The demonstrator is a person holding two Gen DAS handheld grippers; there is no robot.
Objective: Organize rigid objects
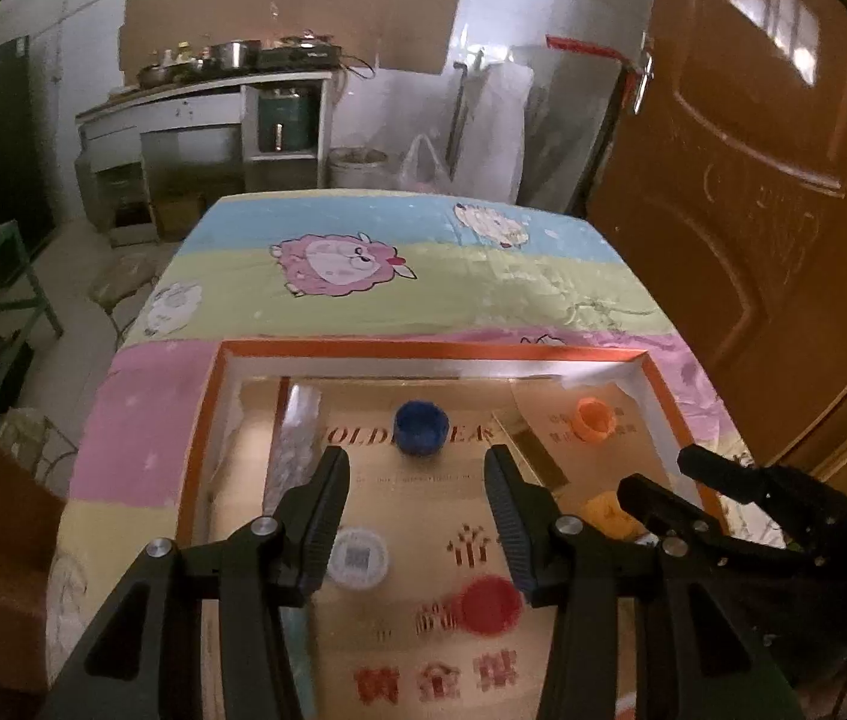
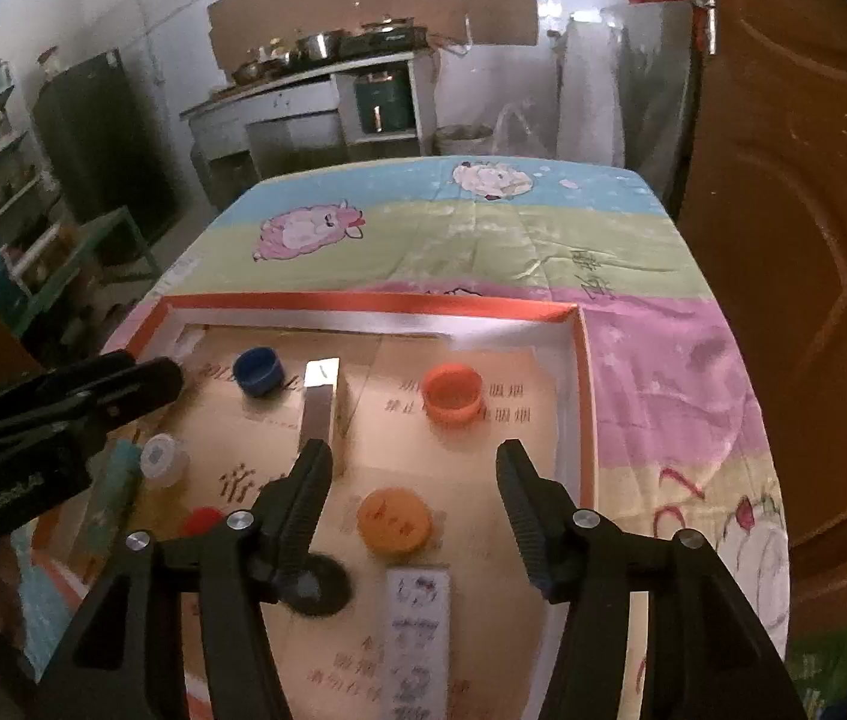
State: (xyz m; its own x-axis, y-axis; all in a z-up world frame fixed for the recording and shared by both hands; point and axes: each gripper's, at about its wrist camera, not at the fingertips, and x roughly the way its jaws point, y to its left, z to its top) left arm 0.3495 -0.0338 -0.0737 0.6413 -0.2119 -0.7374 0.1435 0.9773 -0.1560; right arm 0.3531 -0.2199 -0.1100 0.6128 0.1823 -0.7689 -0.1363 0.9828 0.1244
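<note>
Both grippers hover over the orange-rimmed tray (image 2: 584, 396) with jaws apart and nothing between them. Inside the tray, the yellow cap (image 2: 395, 519) lies below the right gripper (image 2: 411, 465); the blue cap (image 1: 421, 426) lies beyond the left gripper (image 1: 417, 468).

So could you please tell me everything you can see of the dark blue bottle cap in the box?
The dark blue round plastic bottle cap is a short cylinder with a ribbed side wall. It rests on the printed cardboard floor of the orange-rimmed box, near the far left corner, left of a shiny upright metal block. Nothing touches it but the floor; neither claw is near it.
</note>
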